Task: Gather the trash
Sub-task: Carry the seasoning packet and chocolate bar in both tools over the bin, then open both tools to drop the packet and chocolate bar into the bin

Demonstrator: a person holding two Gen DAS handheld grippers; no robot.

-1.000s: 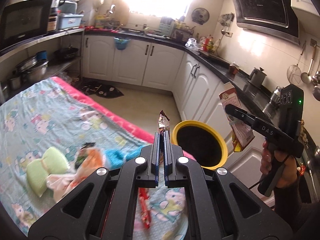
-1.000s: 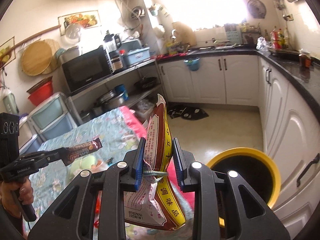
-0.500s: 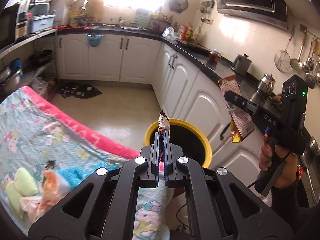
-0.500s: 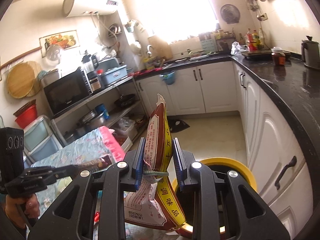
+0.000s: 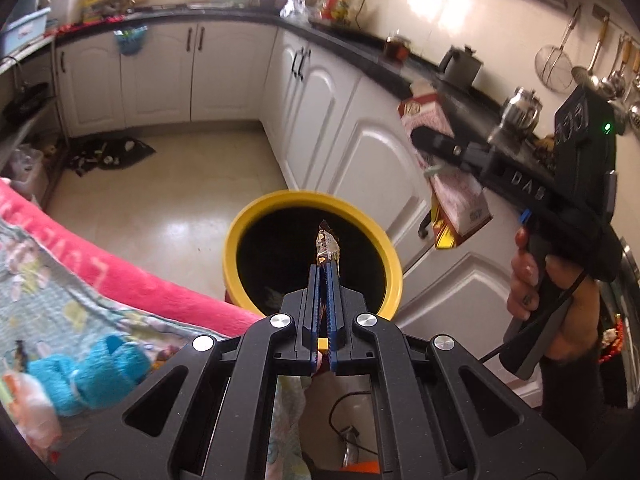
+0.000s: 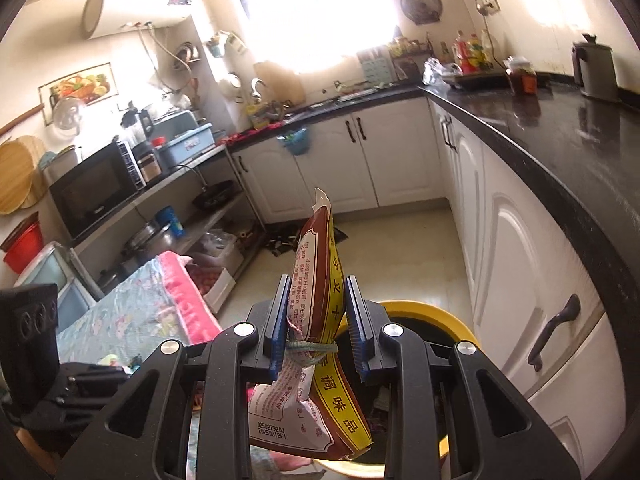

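Left gripper [image 5: 324, 276] fingers pinching snack wrapper [image 5: 327, 245], hovering over yellow bin [image 5: 390, 264]; right gripper [image 6: 318, 312] fingers clamping seasoning packet [image 6: 316, 280], bin rim showing below; left view alone catching hand [image 5: 560, 292]

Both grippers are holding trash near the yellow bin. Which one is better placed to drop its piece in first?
Left. The left gripper holds its wrapper directly over the bin opening. The right gripper's pouch looks off to the side, toward the cabinets.

Daylight from the overexposed window [image 6: 316, 12] causes wall glare and countertop [image 6: 560, 128] reflections; fisheye distortion bends the vignetted edges, with slight motion blur.
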